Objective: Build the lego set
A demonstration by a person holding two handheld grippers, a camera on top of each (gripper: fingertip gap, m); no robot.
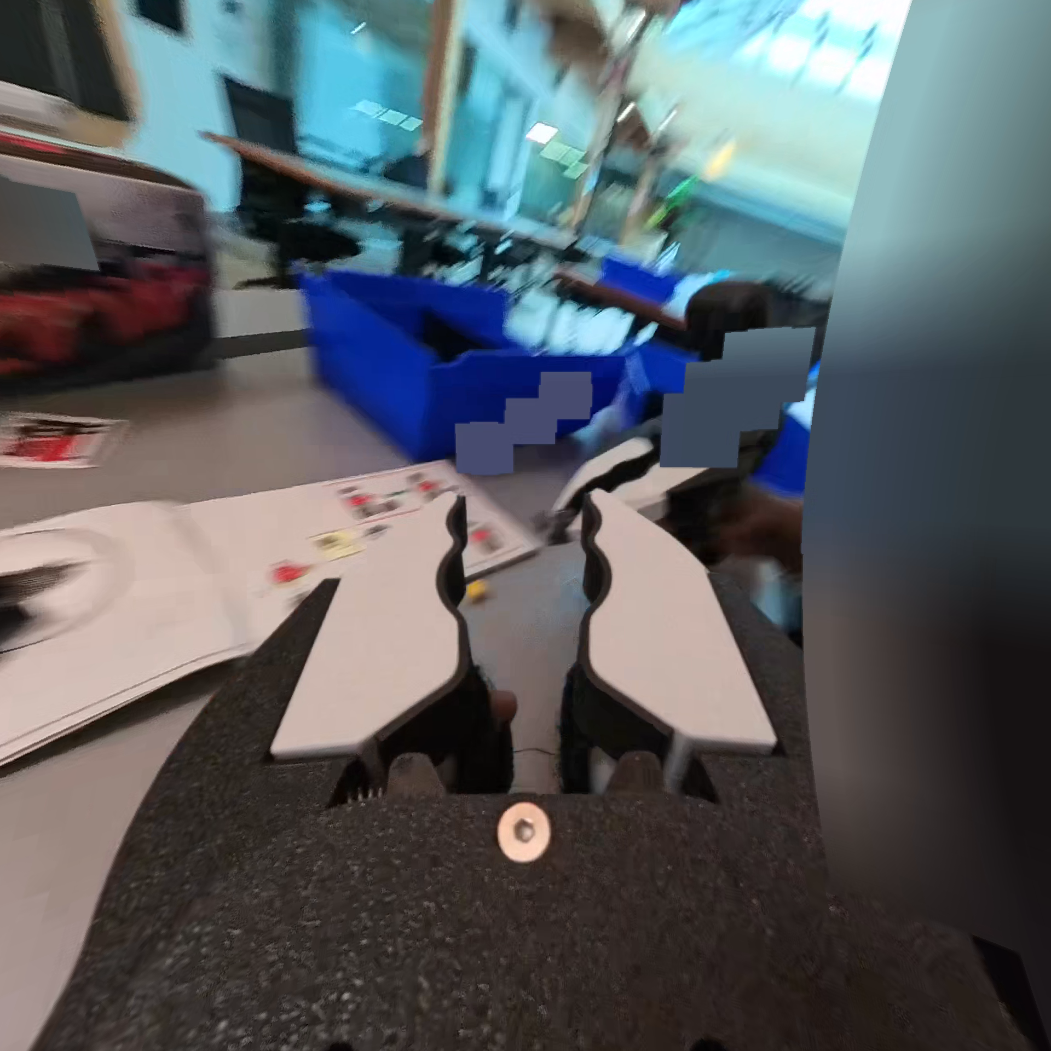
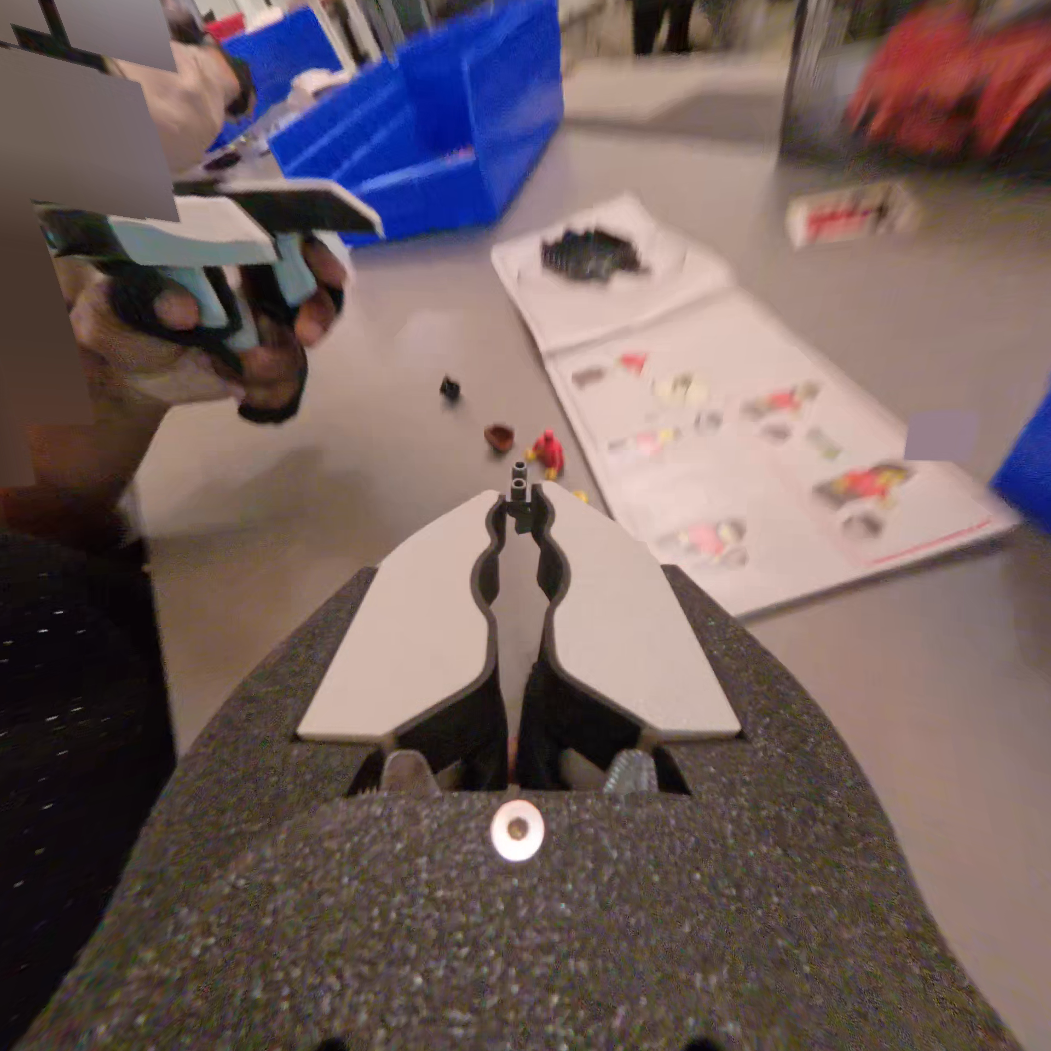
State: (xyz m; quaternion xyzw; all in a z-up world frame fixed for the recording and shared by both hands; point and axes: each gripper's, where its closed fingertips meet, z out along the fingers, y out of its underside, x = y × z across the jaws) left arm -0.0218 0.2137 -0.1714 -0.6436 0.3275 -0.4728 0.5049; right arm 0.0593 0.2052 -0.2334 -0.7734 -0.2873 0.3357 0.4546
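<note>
In the right wrist view my right gripper (image 2: 520, 500) is shut on a small dark grey brick (image 2: 518, 483) with two studs, which sticks out past the fingertips above the grey table (image 2: 341, 483). Just beyond it lie a red toy-figure torso (image 2: 549, 449), a brown hair piece (image 2: 499, 437), a small black piece (image 2: 449, 388) and a yellow bit (image 2: 580, 496). My left gripper (image 1: 526, 500) is open with nothing between its fingers, over the table beside an open instruction booklet (image 1: 170, 597). A small yellow piece (image 1: 476, 590) lies below it. The left gripper also shows in the right wrist view (image 2: 352, 219), raised at the left.
Blue bins (image 2: 432, 114) stand at the back of the table and also show in the left wrist view (image 1: 398, 352). The booklet (image 2: 739, 426) lies to the right of the small pieces. A box with a red picture (image 2: 938, 85) and a small leaflet (image 2: 847, 219) are farther right. From either gripper's tips it is about 11 centimeters to the brown hair piece (image 2: 499, 437).
</note>
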